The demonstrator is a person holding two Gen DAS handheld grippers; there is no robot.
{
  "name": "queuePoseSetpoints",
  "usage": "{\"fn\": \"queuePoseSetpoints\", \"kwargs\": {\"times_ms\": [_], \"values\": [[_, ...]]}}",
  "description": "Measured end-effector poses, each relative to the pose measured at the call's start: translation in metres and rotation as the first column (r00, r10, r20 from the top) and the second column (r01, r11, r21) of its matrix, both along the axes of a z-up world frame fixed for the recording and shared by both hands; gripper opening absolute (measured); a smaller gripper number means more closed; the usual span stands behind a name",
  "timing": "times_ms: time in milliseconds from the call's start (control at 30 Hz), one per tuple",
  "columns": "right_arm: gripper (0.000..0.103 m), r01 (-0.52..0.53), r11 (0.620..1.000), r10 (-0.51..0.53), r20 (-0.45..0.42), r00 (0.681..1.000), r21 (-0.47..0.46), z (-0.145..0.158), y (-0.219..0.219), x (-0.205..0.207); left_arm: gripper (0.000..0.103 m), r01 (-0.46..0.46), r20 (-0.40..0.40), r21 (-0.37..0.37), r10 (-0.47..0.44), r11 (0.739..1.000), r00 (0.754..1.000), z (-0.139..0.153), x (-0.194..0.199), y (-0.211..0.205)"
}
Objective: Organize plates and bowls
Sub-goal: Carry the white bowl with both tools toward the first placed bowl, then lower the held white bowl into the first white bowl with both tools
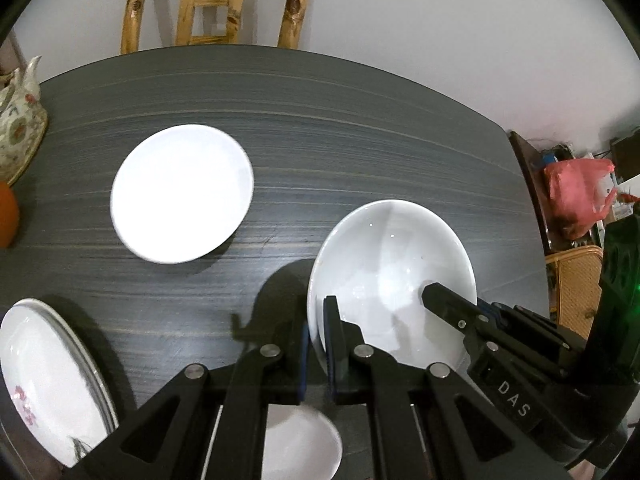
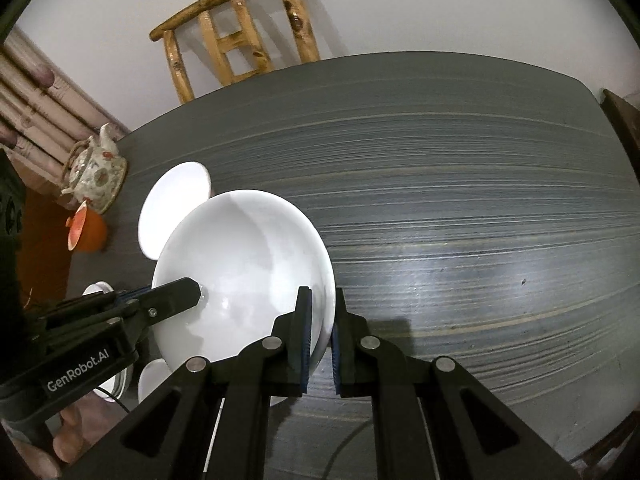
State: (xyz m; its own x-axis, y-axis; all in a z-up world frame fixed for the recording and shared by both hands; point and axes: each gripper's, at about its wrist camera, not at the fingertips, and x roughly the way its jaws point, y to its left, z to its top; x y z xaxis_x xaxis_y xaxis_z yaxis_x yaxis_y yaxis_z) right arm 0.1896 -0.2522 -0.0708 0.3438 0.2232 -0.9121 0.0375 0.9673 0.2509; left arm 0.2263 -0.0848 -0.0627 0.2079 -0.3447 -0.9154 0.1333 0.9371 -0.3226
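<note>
A large white bowl point(image 1: 392, 268) is held above the dark table by both grippers. My left gripper point(image 1: 318, 340) is shut on its left rim; my right gripper point(image 2: 320, 324) is shut on its right rim point(image 2: 326, 292). Each gripper shows in the other's view, the right one point(image 1: 452, 304) and the left one point(image 2: 176, 292). A plain white plate point(image 1: 182, 194) lies on the table to the left, also in the right wrist view point(image 2: 176, 196). A flowered plate point(image 1: 48, 380) sits at the near left. A small white bowl point(image 1: 304, 440) lies under my left gripper.
A floral teapot point(image 2: 94, 174) and an orange cup point(image 2: 86, 228) stand at the table's left edge point(image 2: 132, 132). A wooden chair point(image 2: 240, 40) stands behind the table. A red bag point(image 1: 576, 196) and a wicker basket point(image 1: 576, 280) are off the right side.
</note>
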Motion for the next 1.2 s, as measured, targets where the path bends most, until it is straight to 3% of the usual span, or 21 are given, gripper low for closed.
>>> {"fn": "queuePoseSetpoints", "kwargs": {"times_ms": [533, 1200], "values": [[0.009, -0.059, 0.998, 0.058, 0.010, 0.998, 0.020, 0.017, 0.056, -0.046, 0.006, -0.058, 0.018, 0.010, 0.058, 0.998, 0.998, 0.013, -0.053, 0.044], [0.009, -0.100, 0.995, 0.100, -0.033, 0.994, 0.019, 0.001, 0.095, -0.093, 0.006, -0.103, -0.017, -0.008, 0.103, 0.995, 0.995, -0.008, -0.098, 0.078]]}}
